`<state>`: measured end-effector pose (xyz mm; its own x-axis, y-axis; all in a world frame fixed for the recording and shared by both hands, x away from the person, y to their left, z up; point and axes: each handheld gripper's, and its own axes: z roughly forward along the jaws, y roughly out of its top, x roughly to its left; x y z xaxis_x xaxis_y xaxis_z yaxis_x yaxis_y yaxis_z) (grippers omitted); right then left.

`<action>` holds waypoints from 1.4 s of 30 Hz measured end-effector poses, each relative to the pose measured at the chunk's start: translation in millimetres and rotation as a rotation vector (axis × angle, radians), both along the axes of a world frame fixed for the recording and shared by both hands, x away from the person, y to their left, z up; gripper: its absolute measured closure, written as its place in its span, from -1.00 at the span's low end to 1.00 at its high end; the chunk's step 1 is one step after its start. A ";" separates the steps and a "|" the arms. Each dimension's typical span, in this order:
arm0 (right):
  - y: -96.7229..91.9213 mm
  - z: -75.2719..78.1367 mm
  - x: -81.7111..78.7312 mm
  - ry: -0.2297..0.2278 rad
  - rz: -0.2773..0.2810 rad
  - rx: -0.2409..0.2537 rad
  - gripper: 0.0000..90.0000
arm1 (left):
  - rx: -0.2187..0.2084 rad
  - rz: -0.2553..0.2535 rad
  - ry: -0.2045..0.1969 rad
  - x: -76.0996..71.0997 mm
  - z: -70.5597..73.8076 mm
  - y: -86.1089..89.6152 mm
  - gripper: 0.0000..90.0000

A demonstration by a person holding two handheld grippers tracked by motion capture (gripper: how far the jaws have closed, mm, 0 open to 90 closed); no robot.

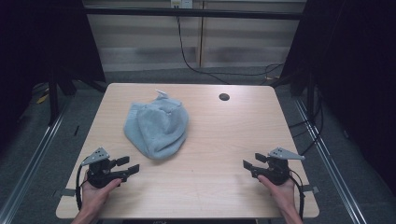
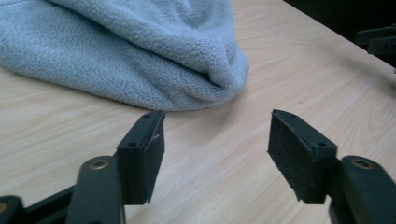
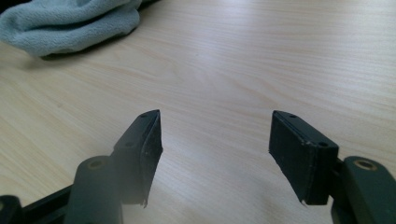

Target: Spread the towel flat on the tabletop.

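high view, crumpled towel [image 1: 157,125] (light blue), both claws parted

The left tool [image 1: 130,165] sits low at the near left, held from behind by the left hand [image 1: 95,192], its jaws spread wide and pointing inward. The right tool [image 1: 252,161] mirrors it at the near right, gripped by the right hand [image 1: 282,189], jaws likewise parted and empty.

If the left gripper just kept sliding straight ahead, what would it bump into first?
Probably the blue-grey towel. In the left gripper view, the open left gripper has bare table ahead, then the towel's rounded edge, mostly toward its left jaw. It might only graze it.
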<state>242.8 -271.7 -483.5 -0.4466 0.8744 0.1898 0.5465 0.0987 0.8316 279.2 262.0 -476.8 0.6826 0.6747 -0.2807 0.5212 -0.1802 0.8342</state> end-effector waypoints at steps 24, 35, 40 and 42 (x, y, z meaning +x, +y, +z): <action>6.3 2.8 -0.4 0.007 0.056 0.016 -0.26 | 0.042 0.056 0.006 89.9 1.1 -30.6 -0.09; 8.8 -2.3 2.1 0.033 0.071 0.013 -0.28 | 0.104 0.016 0.066 110.2 -25.5 -49.8 -0.03; 8.7 -2.6 1.6 0.040 0.074 0.009 -0.29 | 0.106 -0.004 0.073 104.7 -29.2 -52.4 0.35; 9.3 -2.9 0.7 0.043 0.074 0.006 -0.29 | 0.103 -0.020 0.077 100.8 -31.3 -51.1 0.38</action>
<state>243.5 -262.4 -486.4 -0.5016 0.8378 0.2155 0.5733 0.1354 0.8081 380.0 211.0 -508.1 0.6749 0.6894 -0.2632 0.5788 -0.2733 0.7683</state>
